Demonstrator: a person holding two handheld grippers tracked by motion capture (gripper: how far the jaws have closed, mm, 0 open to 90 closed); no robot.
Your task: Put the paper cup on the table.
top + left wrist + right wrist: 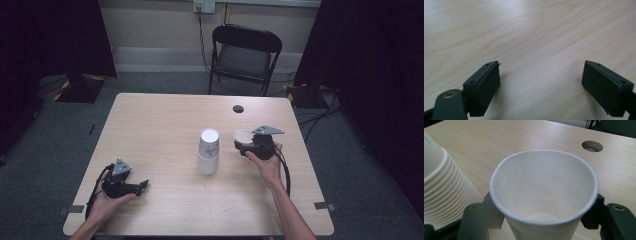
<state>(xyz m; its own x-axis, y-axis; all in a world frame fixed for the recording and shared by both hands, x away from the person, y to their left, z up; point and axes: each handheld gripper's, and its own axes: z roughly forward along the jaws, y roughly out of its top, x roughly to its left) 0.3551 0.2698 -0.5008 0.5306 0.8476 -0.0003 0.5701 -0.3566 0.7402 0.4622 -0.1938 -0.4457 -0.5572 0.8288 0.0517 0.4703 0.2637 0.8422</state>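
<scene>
High view: the right claw (243, 145) grips a single white paper cup (243, 136) at the right of the tabletop (160, 120), just right of the stack (208, 151) of nested cups that stands near the middle. The cup sits upright between the jaws, its open mouth up, apart from the stack with a narrow gap of bare wood between them. A grey plate tops that claw, and the person's right hand (267, 162) wraps its body from below.

In the right gripper view the cup (544, 185) sits between the two black jaws, which press its wall on either side below the rim. Its rim stands clear above them and its inside is bare and white. The stack (444, 187) rises at the left edge, its many rims layered, just beside the held cup and not touching it. A round hole (592, 146) in the tabletop lies beyond, at upper right.

The left claw (142, 186) rests low at the near left corner, well apart from both cup and stack. In the left gripper view its jaws stand wide apart over bare wood, the left claw (541, 85) holding nothing.
</scene>
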